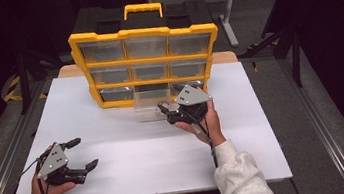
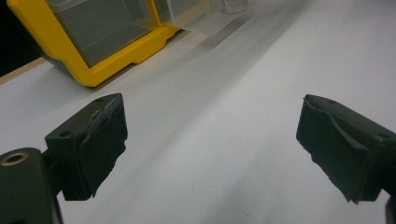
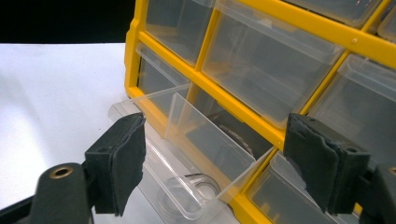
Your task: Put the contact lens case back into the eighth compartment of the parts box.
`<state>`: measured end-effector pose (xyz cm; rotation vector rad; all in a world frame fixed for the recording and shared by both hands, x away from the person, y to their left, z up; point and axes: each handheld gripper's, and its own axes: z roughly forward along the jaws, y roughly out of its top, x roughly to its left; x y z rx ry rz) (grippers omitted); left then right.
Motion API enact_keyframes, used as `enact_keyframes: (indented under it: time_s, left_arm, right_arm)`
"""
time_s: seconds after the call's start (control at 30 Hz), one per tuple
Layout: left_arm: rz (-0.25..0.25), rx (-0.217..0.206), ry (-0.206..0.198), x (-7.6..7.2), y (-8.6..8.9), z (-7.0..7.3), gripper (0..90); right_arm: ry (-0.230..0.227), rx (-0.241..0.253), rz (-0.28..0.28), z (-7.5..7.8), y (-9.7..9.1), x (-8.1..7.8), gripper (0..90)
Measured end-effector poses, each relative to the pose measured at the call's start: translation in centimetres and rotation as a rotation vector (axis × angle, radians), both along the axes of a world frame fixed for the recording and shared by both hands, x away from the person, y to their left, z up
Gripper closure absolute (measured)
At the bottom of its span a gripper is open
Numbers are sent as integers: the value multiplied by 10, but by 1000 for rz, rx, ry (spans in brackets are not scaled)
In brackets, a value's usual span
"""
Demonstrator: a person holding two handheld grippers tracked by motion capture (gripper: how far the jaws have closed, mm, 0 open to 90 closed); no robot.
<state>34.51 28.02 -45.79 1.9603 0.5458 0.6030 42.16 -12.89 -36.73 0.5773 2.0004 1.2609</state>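
Right gripper (image 1: 171, 108) sits at the pulled-out clear drawer (image 3: 187, 154), bottom-middle slot of the yellow organizer (image 1: 145, 60). Jaws apart, straddling the drawer front with gaps either side, nothing clamped. Drawer rests half out on the white table (image 1: 131, 147); a round metal part (image 3: 198, 186) lies inside, possibly a ring, view blurred. Left gripper (image 1: 82, 153) is low at the table's near-left, well apart from the organizer, jaws wide, empty.

Yellow-framed organizer (image 1: 142, 32) with clear drawers (image 3: 196, 154), black tongs (image 1: 170, 108), white table (image 1: 132, 157)
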Motion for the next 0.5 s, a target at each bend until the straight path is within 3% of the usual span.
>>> enact_keyframes:
  time_s: [0.5]
  left_arm:
    - [0, 3, 0, 0, 0, 0, 98]
  right_arm:
    - [-31, -8, 1, 5, -6, -13, 221]
